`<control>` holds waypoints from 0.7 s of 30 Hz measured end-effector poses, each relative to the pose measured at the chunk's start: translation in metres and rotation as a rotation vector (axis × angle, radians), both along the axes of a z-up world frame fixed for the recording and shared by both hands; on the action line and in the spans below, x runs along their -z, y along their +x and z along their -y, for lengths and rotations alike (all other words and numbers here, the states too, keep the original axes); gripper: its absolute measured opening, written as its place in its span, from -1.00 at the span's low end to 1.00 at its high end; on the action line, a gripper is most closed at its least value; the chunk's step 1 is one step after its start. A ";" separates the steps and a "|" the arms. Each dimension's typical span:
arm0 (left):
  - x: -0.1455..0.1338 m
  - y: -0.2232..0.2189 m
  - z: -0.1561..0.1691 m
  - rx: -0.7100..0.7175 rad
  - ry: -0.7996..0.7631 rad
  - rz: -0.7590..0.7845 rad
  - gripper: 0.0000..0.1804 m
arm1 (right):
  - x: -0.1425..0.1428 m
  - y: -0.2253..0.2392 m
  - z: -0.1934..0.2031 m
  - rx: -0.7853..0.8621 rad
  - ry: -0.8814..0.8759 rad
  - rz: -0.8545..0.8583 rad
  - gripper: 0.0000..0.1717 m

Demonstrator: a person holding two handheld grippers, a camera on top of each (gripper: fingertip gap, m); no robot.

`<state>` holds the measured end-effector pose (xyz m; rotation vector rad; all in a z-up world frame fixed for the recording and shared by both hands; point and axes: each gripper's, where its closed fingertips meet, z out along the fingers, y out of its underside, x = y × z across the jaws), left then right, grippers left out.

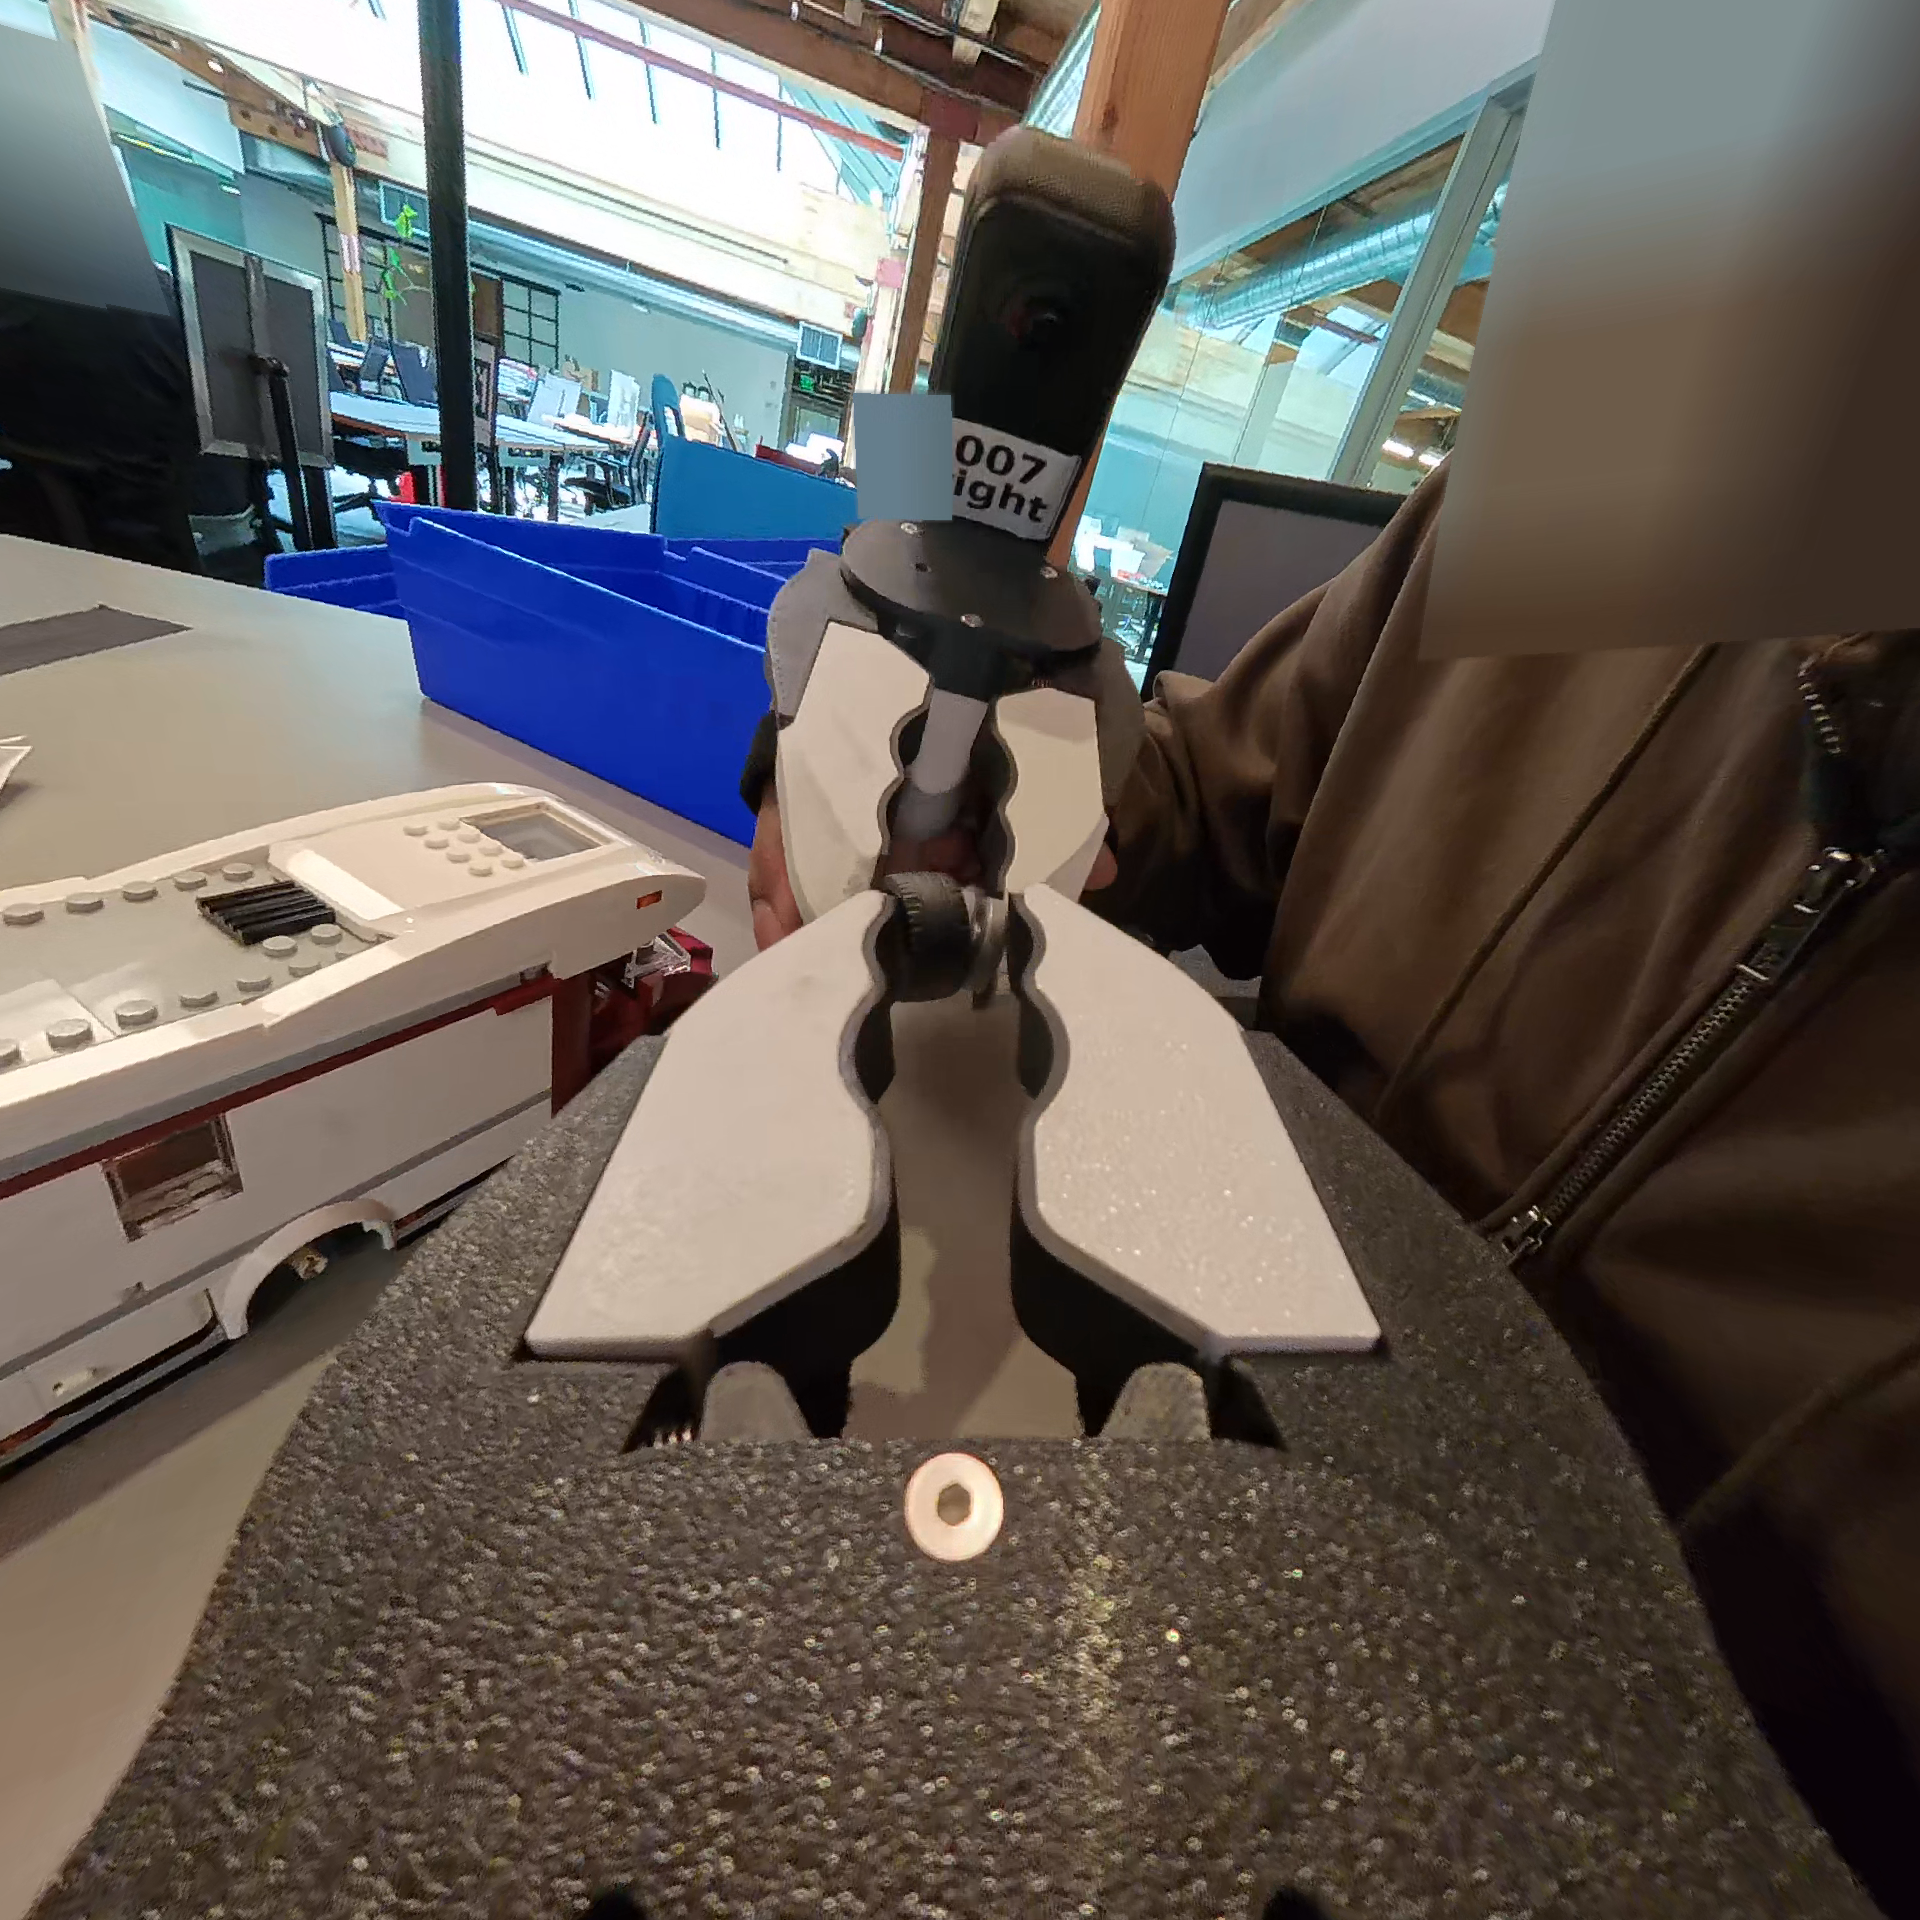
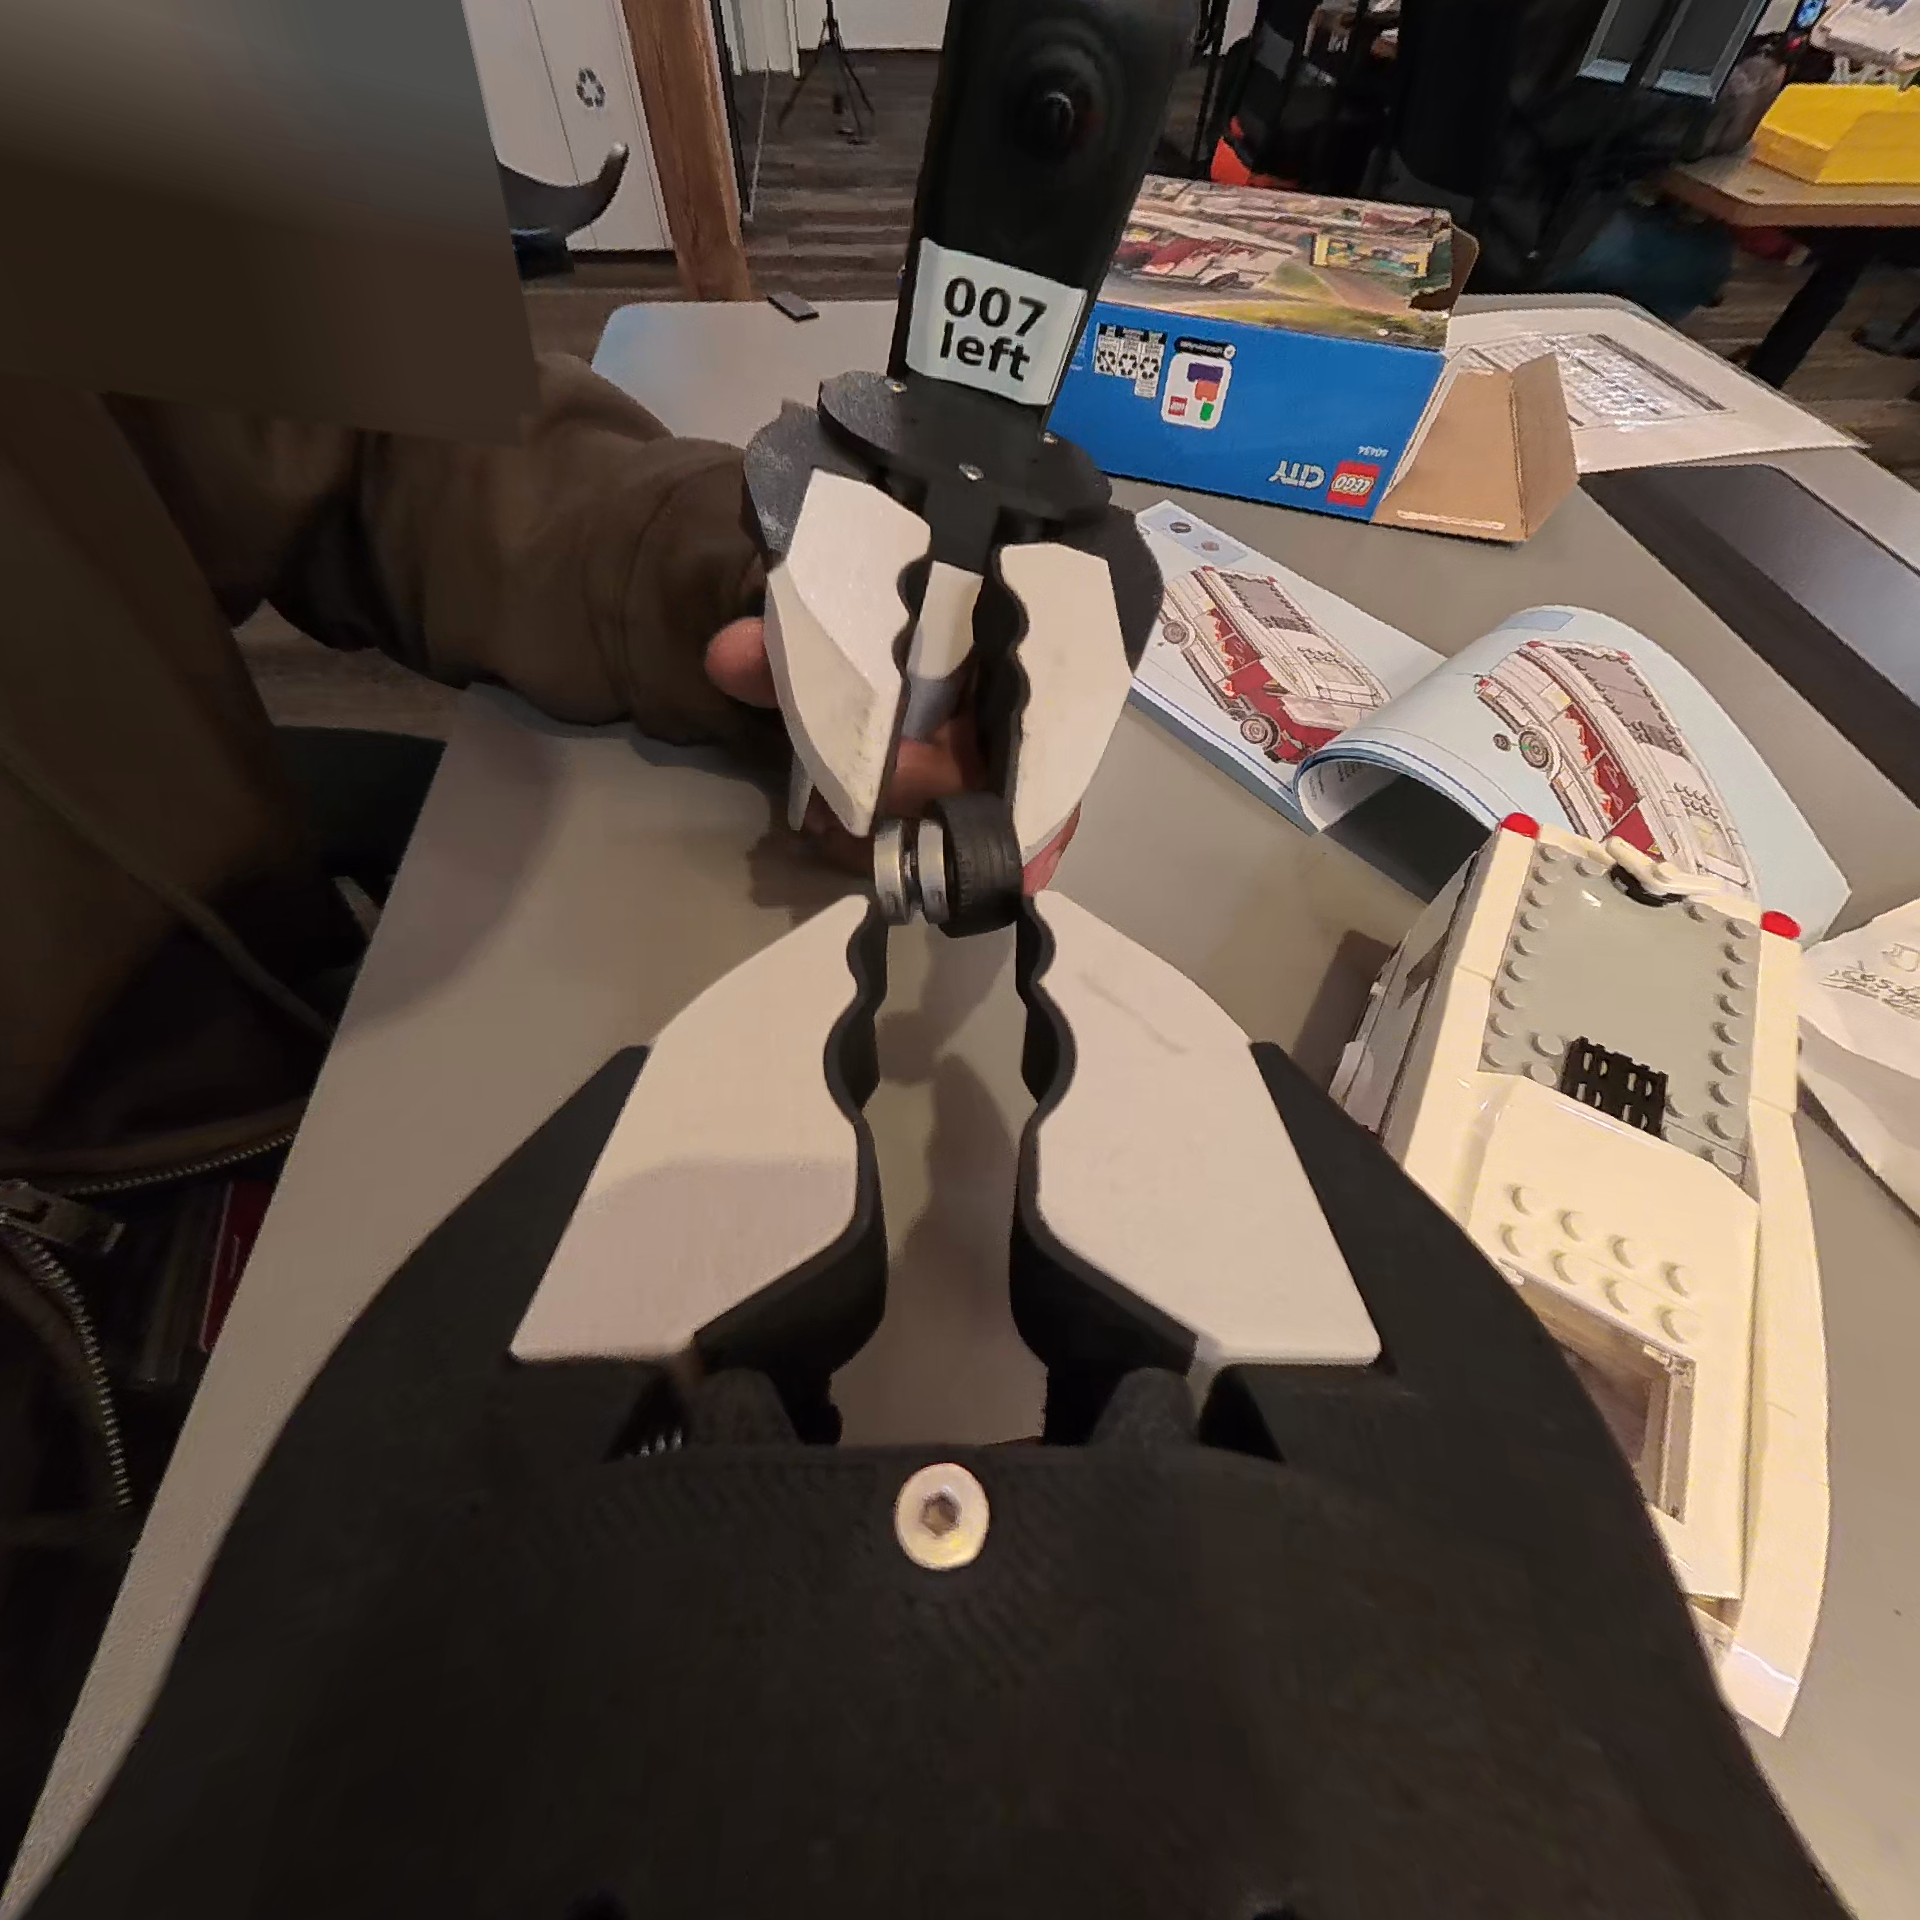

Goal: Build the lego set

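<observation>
Gripping: left gripper point(image 1: 948, 940) and right gripper point(image 2: 948, 878) meet tip to tip, both clenched on one small toy wheel point(image 1: 935, 935), black tyre with silver hub.
Wheel position: held above the grey table point(image 2: 582, 935).
Nearby: white brick-built camper van point(image 2: 1621, 1164) just beside, instruction booklet point(image 2: 1455, 707) beyond.

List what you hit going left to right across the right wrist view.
brown sleeve → small black-and-grey wheel → blue box → white brick-built camper. I left out the open booklet because it spans both the box and the camper.
</observation>
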<state>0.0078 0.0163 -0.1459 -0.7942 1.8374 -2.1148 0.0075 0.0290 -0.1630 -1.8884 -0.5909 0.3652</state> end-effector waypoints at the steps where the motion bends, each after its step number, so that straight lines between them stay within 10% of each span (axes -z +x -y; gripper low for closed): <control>1: 0.000 0.000 0.000 0.000 0.003 0.001 -0.78 | 0.001 0.000 0.000 -0.001 0.001 0.006 -0.73; 21: 0.012 0.008 -0.003 -0.106 0.190 0.063 -0.77 | 0.006 0.007 -0.004 0.045 0.023 0.059 -0.74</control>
